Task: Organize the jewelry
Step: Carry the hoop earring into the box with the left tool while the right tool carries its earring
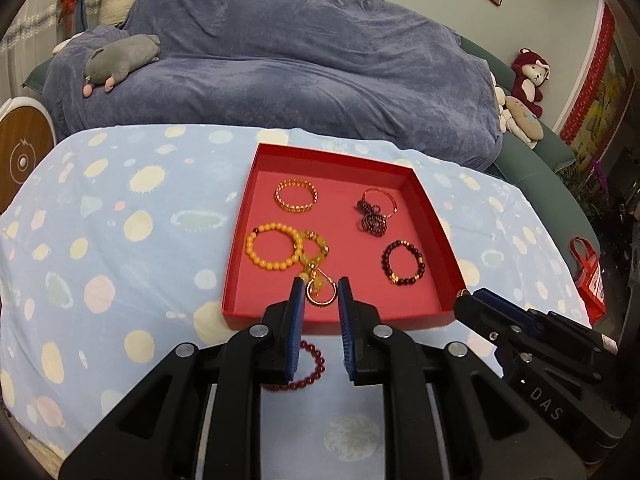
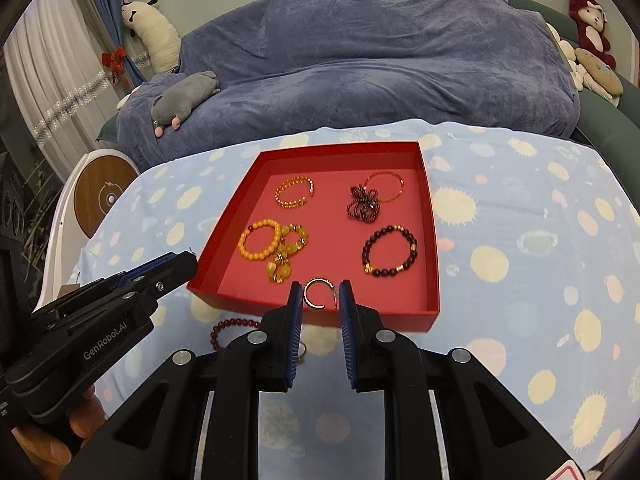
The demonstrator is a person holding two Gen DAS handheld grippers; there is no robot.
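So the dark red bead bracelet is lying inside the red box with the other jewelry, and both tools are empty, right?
Not quite. The dark red bead bracelet lies outside the red box, on the spotted cloth just in front of its near wall, as the right wrist view shows. Both tools are indeed empty.

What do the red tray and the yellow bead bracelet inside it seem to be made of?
The red tray looks like matte cardboard: thin straight walls, sharp folded corners, no shine. The yellow bead bracelet looks like polished amber, resin or plastic: round, smooth, glossy beads; the pictures cannot tell which.
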